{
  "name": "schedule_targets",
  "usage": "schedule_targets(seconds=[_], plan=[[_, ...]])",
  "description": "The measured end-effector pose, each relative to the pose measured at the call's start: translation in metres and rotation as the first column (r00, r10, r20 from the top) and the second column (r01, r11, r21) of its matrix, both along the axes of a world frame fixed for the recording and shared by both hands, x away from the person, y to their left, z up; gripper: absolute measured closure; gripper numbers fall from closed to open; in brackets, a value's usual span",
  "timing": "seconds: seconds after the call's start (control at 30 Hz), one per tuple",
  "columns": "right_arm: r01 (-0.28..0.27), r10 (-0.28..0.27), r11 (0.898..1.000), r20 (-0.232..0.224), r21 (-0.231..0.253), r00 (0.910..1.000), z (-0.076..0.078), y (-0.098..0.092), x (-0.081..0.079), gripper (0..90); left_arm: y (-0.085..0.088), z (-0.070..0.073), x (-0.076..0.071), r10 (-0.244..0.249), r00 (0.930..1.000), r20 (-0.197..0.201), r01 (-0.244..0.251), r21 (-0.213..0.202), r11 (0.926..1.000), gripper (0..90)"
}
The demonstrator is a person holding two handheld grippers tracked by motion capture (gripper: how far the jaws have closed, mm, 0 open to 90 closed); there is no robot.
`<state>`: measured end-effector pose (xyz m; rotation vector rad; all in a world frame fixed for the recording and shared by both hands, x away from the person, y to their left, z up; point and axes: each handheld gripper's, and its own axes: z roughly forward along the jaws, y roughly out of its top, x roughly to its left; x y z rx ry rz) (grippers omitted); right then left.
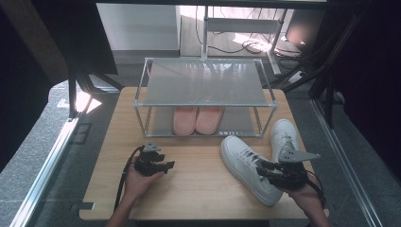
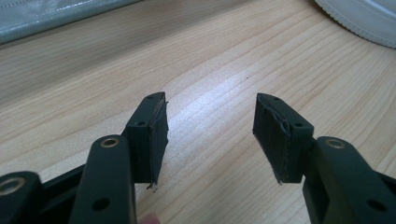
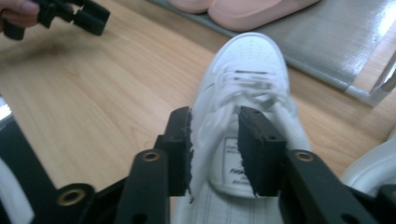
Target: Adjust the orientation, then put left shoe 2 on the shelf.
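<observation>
A white sneaker (image 1: 246, 168) lies on the wooden table (image 1: 198, 189) at the right, toe toward the rack. My right gripper (image 1: 262, 169) is at its heel end. In the right gripper view the jaws of this gripper (image 3: 215, 135) stand open on either side of the sneaker's (image 3: 247, 70) tongue, and the pads do not press on it. A second white sneaker (image 1: 283, 137) lies just to the right. My left gripper (image 1: 169, 164) rests low over bare wood left of centre, open, with nothing between its fingers (image 2: 210, 126).
A metal two-shelf shoe rack (image 1: 203, 82) stands at the back of the table, with a pair of pink slippers (image 1: 197, 119) on its lower shelf. The sole of a white sneaker (image 2: 364, 18) edges into the left gripper view. The other gripper (image 3: 70, 14) is far left.
</observation>
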<state>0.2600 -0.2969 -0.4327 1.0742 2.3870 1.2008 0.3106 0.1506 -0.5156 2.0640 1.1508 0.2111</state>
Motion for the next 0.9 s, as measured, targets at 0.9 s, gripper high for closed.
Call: schedule_targets(seconds=[0.9], plan=[[0.068,-0.069,0.997,-0.006,-0.028,0.9976,0.001,-0.017,0.024,52.9,-0.001,-0.001,0.001,-0.013,0.9999,-0.01,0.013,-0.002,0.9999,42.1]])
